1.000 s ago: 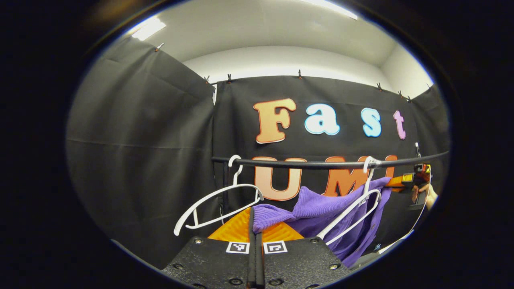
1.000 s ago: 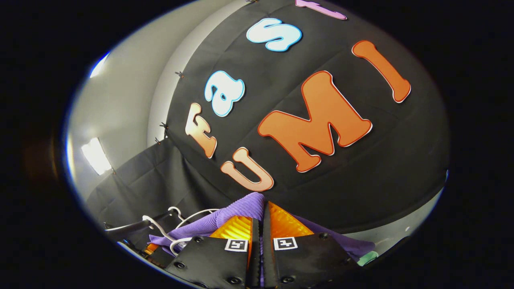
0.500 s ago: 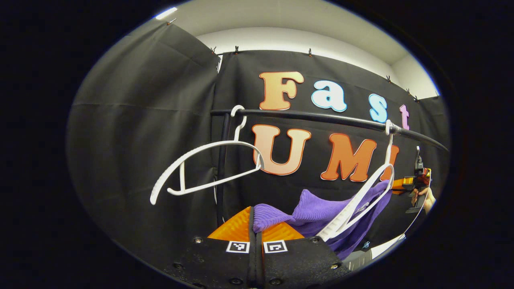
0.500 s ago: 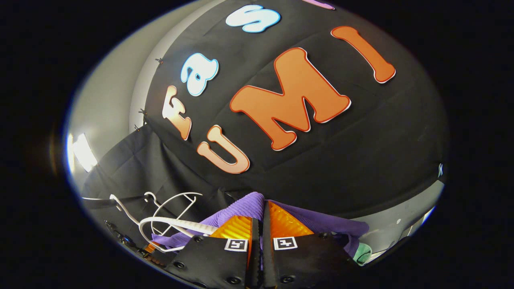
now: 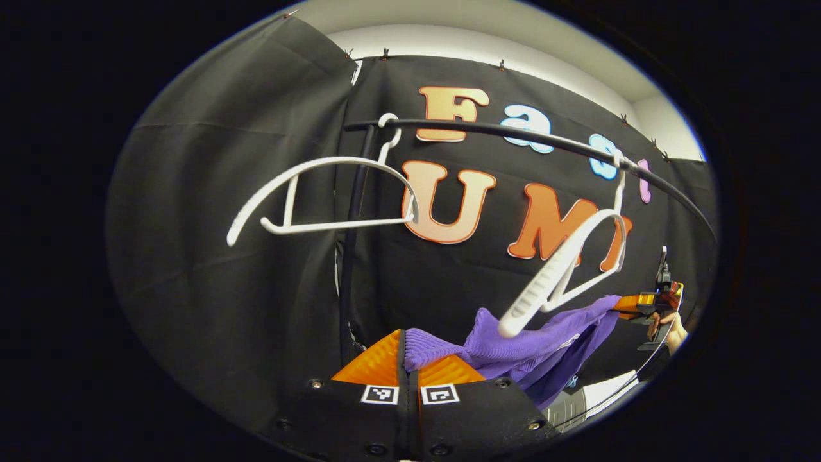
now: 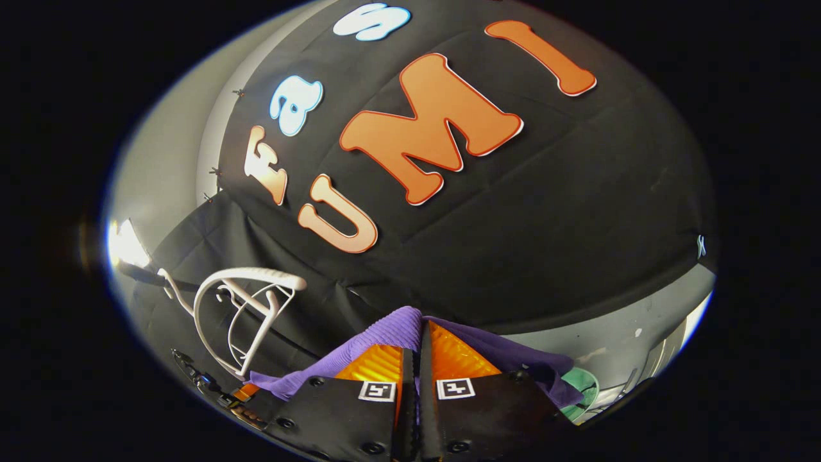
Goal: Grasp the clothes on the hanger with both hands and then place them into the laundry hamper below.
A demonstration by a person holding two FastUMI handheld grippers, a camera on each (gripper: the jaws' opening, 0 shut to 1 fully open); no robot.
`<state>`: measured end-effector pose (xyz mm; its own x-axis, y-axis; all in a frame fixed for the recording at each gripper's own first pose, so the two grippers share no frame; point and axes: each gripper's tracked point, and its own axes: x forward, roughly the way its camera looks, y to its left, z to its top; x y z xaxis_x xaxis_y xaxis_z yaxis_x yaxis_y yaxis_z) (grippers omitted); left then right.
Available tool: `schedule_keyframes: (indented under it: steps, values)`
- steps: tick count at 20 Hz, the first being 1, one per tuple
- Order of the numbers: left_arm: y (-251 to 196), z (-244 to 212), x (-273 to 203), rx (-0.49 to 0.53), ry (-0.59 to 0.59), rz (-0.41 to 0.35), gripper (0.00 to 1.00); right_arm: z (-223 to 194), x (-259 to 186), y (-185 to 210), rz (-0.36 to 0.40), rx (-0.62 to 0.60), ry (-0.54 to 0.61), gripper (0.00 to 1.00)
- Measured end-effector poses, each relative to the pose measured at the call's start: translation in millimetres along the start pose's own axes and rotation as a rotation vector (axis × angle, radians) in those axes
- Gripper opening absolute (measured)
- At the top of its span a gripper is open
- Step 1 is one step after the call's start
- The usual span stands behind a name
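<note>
A purple knitted garment (image 5: 526, 343) stretches between my two grippers, below the black rail (image 5: 532, 138). My left gripper (image 5: 408, 343) is shut on one end of it, low in the left gripper view. Far right in that view, the right gripper (image 5: 632, 305) pinches the other end, with a hand (image 5: 670, 324) behind it. In the right gripper view my right gripper (image 6: 420, 340) is shut on the purple garment (image 6: 391, 330). The white hanger (image 5: 567, 269) it came from hangs bare and tilted just above the cloth. A green rim (image 6: 587, 391), perhaps the hamper, peeks at lower right.
A second bare white hanger (image 5: 321, 196) hangs on the rail at the left, beside the rack's upright post (image 5: 353, 237). Both white hangers (image 6: 240, 314) appear at lower left in the right gripper view. Grey floor (image 6: 609, 333) lies below the cloth wall.
Both grippers have moved down with the garment. It has slid off the right hanger, which now swings free above it. The rail and hangers sit higher in the left gripper view.
</note>
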<state>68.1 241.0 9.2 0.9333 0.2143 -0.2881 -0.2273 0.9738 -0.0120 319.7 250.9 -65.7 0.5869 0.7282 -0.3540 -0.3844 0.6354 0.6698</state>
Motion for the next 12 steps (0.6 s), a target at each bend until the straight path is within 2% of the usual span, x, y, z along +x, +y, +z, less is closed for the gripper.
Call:
schedule_keyframes:
  steps: [4, 7, 12]
  values:
    - [-32.0, -28.6, -12.6, 0.018, 0.035, -0.044, 0.0, -47.1, -15.0, -6.3, -0.012, 0.017, 0.019, 0.1]
    - [-66.1, -53.9, -17.0, 0.035, 0.072, -0.091, 0.0, -90.9, -25.0, -14.0, -0.048, -0.008, 0.058, 0.1]
    - [-136.9, -86.8, -13.3, 0.042, 0.126, -0.202, 0.0, -131.6, -47.3, -7.8, -0.057, -0.019, 0.072, 0.1]
